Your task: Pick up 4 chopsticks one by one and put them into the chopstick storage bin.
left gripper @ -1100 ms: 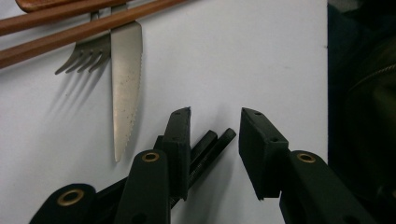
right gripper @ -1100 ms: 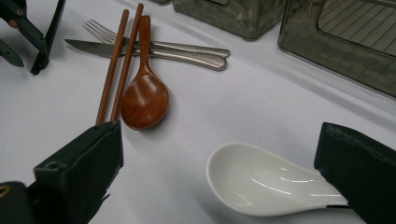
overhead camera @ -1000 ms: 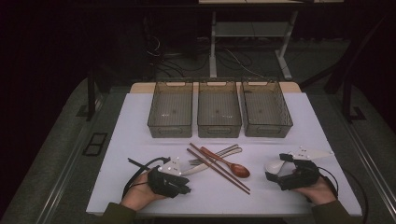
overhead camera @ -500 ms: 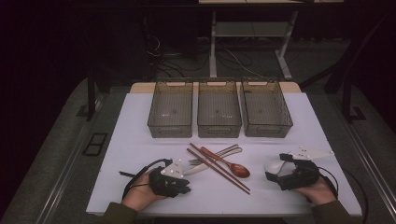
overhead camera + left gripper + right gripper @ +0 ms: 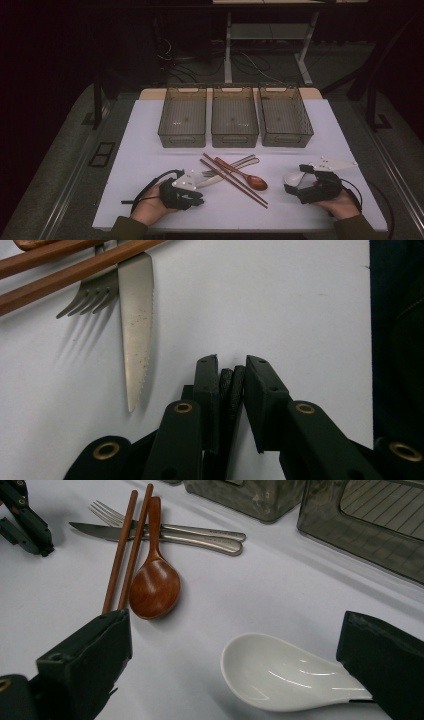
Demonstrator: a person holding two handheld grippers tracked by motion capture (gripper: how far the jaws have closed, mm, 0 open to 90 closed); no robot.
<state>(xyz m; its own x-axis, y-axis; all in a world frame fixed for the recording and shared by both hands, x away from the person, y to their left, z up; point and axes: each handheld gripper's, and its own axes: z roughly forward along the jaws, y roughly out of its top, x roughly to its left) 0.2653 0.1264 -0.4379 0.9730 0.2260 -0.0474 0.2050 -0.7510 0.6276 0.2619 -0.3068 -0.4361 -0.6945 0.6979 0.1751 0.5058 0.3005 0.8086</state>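
White tabletop (image 5: pixel 150 150): white spoon (image 5: pixel 285 675) between spread right claw (image 5: pixel 240 670); left claw (image 5: pixel 231 371) pressed together.

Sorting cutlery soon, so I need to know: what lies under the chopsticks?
The chopsticks cross over a knife and a fork, beside a wooden spoon. Where they cross, the metal is covered, and anything else beneath cannot be seen.

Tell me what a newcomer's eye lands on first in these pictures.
Three clear bins in a row at the far side of the white table. Nearer lies a crossed heap of wooden chopsticks, wooden spoon, fork and knife. A white ceramic spoon sits between the open right gripper's jaws.
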